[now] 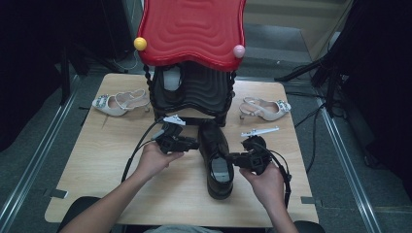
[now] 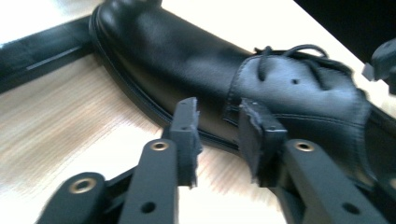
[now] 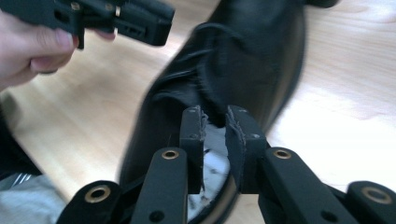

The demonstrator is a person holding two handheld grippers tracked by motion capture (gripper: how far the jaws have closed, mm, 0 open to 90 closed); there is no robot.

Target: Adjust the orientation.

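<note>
Black leather shoe point(image 1: 216, 158) at the centre of the counter point(image 1: 97, 160), lying lengthwise, its toe toward the black stand point(image 1: 194, 92) with the red wavy top point(image 1: 192, 29) and its heel toward me. My left hand-held gripper point(image 1: 194, 143) sits just beside the shoe's left flank; in the left gripper view its jaws stand part open with only a gap between the pads, the laced upper lying beyond them, untouched. My right hand-held gripper point(image 1: 234, 158) is at the shoe's right side near the opening; in the right gripper view its jaws stand narrowly apart above the collar, and the pale insole shows through the gap with nothing clamped. Two pale sandals lie farther back: one point(image 1: 119, 103) left of the stand, the other point(image 1: 265, 109) right of it, both well apart from the shoe.
</note>
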